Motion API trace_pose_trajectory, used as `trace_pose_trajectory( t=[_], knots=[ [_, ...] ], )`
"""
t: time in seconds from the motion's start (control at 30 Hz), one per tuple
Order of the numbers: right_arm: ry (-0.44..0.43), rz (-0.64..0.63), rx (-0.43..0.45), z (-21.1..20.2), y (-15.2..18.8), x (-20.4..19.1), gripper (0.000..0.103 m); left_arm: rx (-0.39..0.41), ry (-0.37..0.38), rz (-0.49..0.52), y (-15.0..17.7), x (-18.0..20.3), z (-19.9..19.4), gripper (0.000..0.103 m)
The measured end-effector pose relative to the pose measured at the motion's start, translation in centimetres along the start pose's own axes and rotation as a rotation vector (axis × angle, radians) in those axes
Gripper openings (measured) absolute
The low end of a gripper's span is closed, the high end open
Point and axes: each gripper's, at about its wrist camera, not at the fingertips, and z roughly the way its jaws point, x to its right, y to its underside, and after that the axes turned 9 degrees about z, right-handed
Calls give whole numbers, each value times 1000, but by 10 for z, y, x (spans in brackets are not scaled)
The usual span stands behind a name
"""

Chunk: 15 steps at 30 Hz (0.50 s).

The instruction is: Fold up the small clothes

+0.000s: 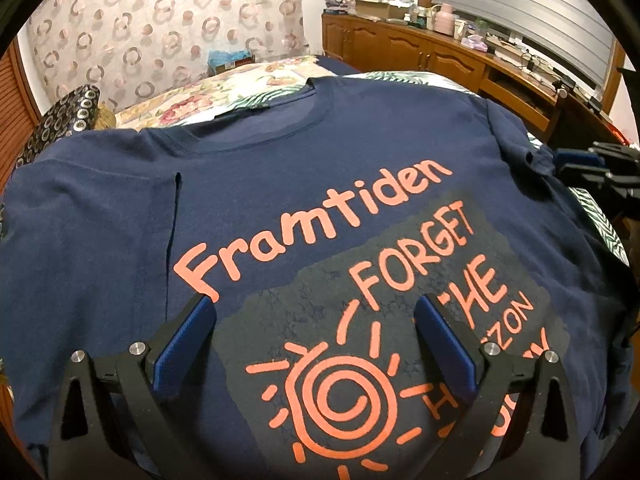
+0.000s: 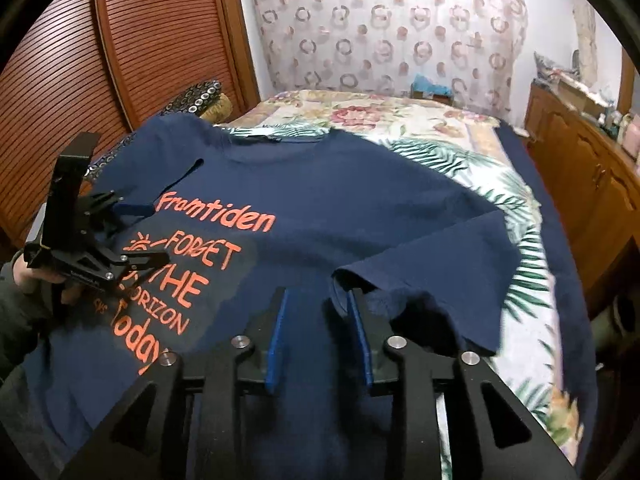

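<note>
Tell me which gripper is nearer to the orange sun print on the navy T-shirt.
Left. The left gripper hangs open right over the sun print on the T-shirt. The right gripper is off at the shirt's side, open by a sleeve.

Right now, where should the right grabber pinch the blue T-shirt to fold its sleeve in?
Probably the sleeve's hem, approached from the shirt's outer side. The T-shirt lies flat on the bedspread, but that hem is rumpled up just ahead of the open right gripper, giving a raised edge to pinch.
</note>
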Motion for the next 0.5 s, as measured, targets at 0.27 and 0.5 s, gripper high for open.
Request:
trace_pose_trajectory(
  t=[0.27,0.5],
  knots=[
    [125,68,65,-22,-2,22,39,105,25,-18,1,6,-31,101],
    [168,118,40,0,2,37,40,175,20,-40,-1,7,-52,101]
  ],
)
